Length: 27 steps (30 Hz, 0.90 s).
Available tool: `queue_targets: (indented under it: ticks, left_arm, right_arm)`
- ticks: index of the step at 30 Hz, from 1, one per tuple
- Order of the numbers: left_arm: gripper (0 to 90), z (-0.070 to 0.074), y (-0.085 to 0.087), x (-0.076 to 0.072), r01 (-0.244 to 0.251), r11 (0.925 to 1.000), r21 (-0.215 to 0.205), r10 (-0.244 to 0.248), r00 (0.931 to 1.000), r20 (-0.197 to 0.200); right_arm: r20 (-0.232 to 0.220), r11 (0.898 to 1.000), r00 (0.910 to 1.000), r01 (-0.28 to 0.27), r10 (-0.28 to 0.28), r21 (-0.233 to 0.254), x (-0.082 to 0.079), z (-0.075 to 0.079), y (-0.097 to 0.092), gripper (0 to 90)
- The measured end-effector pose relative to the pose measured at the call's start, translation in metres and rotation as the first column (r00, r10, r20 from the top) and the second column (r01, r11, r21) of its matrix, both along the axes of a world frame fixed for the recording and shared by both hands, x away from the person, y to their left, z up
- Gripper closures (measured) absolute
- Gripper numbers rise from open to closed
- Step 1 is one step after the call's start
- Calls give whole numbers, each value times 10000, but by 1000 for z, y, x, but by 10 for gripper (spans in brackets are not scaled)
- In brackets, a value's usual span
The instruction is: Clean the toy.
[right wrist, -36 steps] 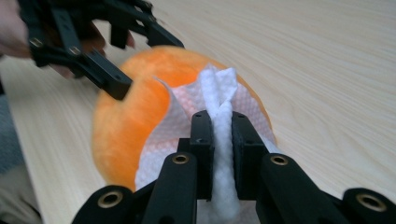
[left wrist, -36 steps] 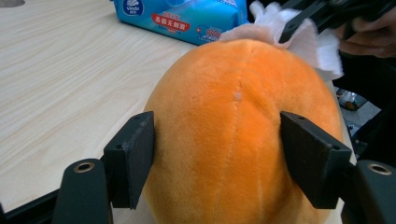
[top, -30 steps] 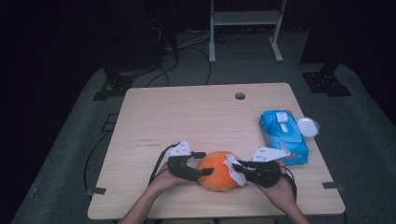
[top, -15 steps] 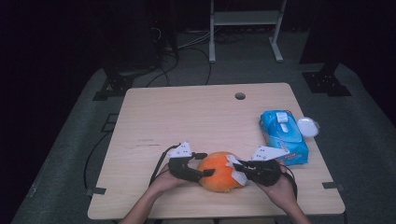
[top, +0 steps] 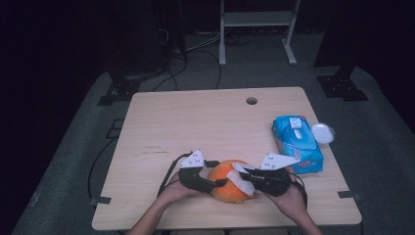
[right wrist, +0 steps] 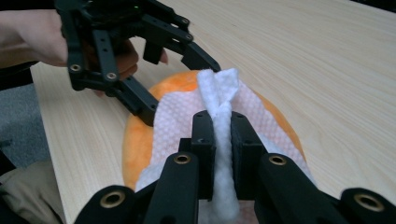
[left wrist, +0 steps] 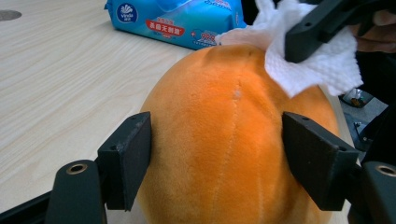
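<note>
An orange plush ball (top: 221,188) rests near the table's front edge. My left gripper (top: 215,175) reaches in from the left, with its two pads (left wrist: 128,158) against the ball's (left wrist: 219,116) sides. Its jaws have just been opening slightly, with the ball still between them. My right gripper (top: 246,177) comes in from the right, shut on a bunched fold of a white wet wipe (right wrist: 177,116). The wipe (left wrist: 322,60) is draped over the top of the ball (right wrist: 135,140).
A blue pack of wet wipes (top: 297,143) lies at the table's right, with a small white round lid (top: 323,132) beside it. The wooden table (top: 195,122) has a cable hole (top: 251,101) near its far edge. A metal rack (top: 254,19) stands behind.
</note>
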<state>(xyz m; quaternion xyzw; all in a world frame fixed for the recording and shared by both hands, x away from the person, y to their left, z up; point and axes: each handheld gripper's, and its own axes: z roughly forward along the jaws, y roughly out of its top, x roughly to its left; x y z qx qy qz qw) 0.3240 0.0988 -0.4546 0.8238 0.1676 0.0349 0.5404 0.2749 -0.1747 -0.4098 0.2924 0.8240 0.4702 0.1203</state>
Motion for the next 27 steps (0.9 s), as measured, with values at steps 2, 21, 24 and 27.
queue_targets:
  ticks: [2, 21, 24, 27]
  left_arm:
    - [259, 1, -1, -1, -15, 10000, 40, 15, 10000, 8]
    - [238, 5, -8, -5, 79, 9989, 461, -94, 9994, 323]
    - [237, 4, -7, -4, 77, 9993, 357, -86, 9996, 254]
    - [238, 5, -8, -5, 78, 9992, 400, -90, 9995, 301]
  right_arm:
    - [-96, 9998, 9998, 185, -185, -25, 4, -3, -6, 813]
    - [-51, 9997, 9998, 184, -183, 147, 6, 0, 0, 811]
    - [-219, 9994, 9996, 177, -170, 300, 8, -2, -2, 811]
    - [-313, 9994, 9994, 178, -169, 302, 11, -4, -4, 810]
